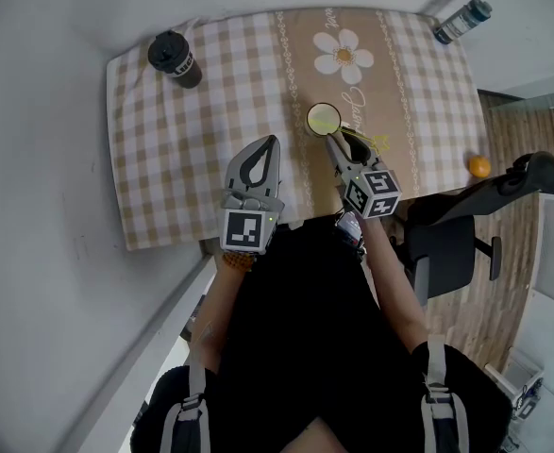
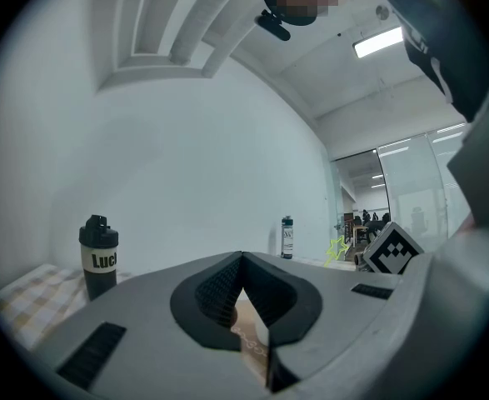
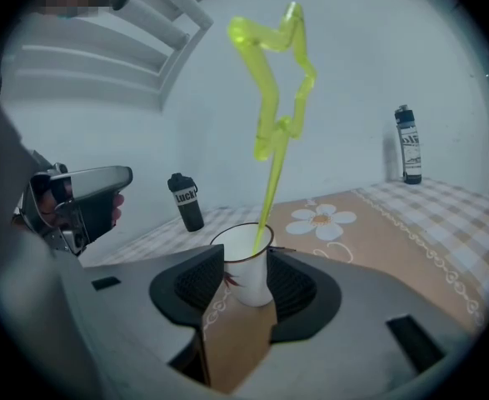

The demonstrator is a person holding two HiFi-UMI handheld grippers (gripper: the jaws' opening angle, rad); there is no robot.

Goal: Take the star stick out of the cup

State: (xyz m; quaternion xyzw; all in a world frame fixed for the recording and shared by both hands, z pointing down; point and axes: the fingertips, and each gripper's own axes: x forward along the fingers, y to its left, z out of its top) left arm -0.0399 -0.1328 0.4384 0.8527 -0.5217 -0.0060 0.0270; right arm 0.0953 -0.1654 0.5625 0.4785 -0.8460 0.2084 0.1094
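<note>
Standing on the beige middle strip of the checked tablecloth [image 1: 210,92], the white cup [image 3: 248,277] sits near the table's front edge, and the star stick [image 3: 266,186] is still in it. The yellow-green stick rises out of the cup's mouth and leans toward 1 o'clock in the right gripper view, its open star outline high above the rim.

The right gripper [image 3: 245,257] has its jaws spread wide with the cup between them. The ribbed pads sit just beside the cup's walls on either side; they do not look clamped on it, and nothing touches the stick.

The left gripper [image 2: 242,258] is closed, its two tips meeting with nothing between them. In the head view it hovers over the cloth at about 8 o'clock from the cup, well clear of it.

From the cup in the head view, a black bottle [image 1: 173,59] with a white label stands at 10 o'clock near the far left corner. A clear bottle [image 1: 462,20] with a dark cap is at 2 o'clock by the far right corner. A printed white flower [image 1: 343,55] lies at 12 o'clock. Off the table, an orange ball [image 1: 479,167] rests on the wooden floor at 4 o'clock, and a dark office chair [image 1: 446,243] stands at 5 o'clock
</note>
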